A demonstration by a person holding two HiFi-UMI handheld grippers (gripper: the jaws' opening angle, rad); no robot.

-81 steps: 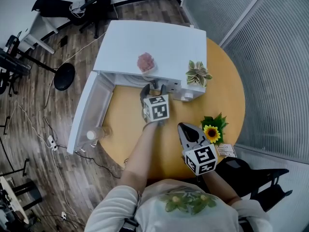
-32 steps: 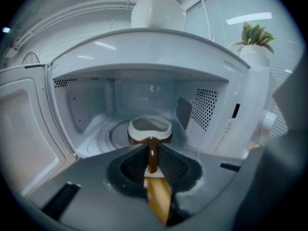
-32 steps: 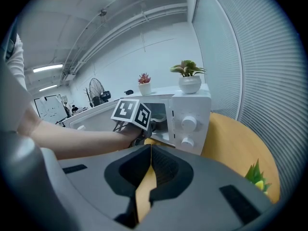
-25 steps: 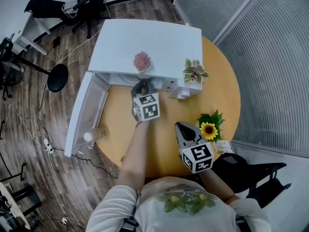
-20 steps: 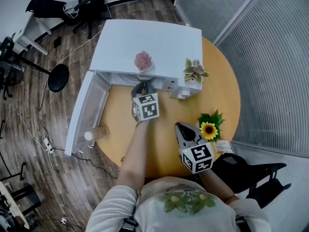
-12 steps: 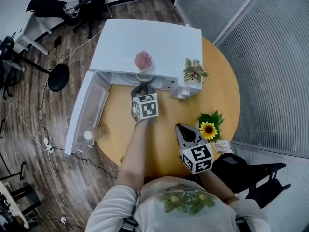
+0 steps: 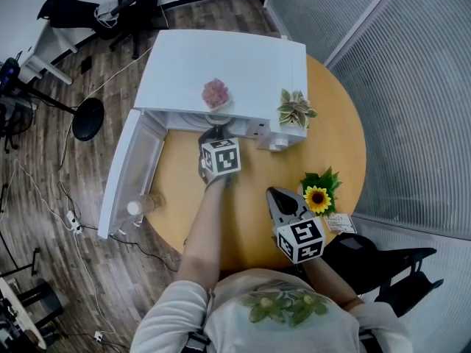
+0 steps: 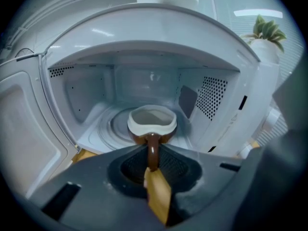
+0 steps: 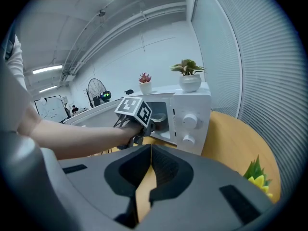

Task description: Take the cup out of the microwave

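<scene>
The white microwave point(image 7: 221, 68) stands on the round table with its door point(image 7: 132, 175) swung open to the left. A brown cup point(image 8: 151, 121) with a white inside sits on the turntable, its handle point(image 8: 152, 150) pointing out at me. My left gripper point(image 8: 152, 163) reaches into the opening and is shut on that handle; from the head view its tips point(image 7: 217, 133) lie at the microwave's mouth and the cup is hidden. My right gripper point(image 7: 278, 195) hovers over the near table, shut with nothing in it point(image 9: 150, 150).
A pink plant point(image 7: 215, 94) and a green potted plant point(image 7: 296, 110) stand on top of the microwave. A sunflower point(image 7: 318, 195) and a card point(image 7: 340, 224) lie at the table's point(image 7: 338, 138) right. A clear bottle point(image 7: 140, 206) stands by the left edge under the door.
The left gripper's jaws, apart 3.2 s ago, are now together. Within the last second it edged a little further toward the microwave's opening. The right gripper has stayed put.
</scene>
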